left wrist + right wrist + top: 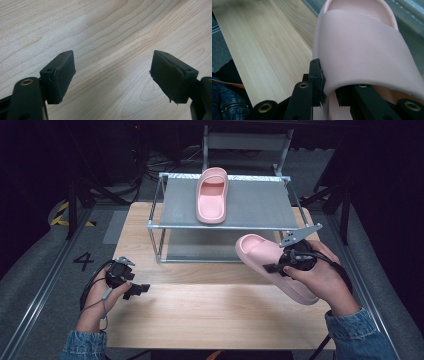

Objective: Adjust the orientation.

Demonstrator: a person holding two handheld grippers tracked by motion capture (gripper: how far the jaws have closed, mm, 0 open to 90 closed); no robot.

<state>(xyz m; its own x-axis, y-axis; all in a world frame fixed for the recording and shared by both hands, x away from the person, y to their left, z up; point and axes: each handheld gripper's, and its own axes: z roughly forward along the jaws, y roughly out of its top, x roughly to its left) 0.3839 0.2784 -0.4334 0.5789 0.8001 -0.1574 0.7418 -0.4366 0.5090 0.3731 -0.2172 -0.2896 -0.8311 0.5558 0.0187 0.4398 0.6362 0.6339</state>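
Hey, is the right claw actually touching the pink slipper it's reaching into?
Touching. The right gripper view shows the right claw shut on the pink slipper: one jaw presses the strap's outer side, the other sits under the strap.

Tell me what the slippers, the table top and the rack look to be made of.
Slippers: likely moulded foam or soft rubber, matte pink, one seamless piece with a dimpled footbed.
Table top: pale wood or wood-look laminate, judging by the grain lines; smooth, low sheen.
Rack: shiny silver tubes suggest metal; its shelves are flat matte grey, material unclear.
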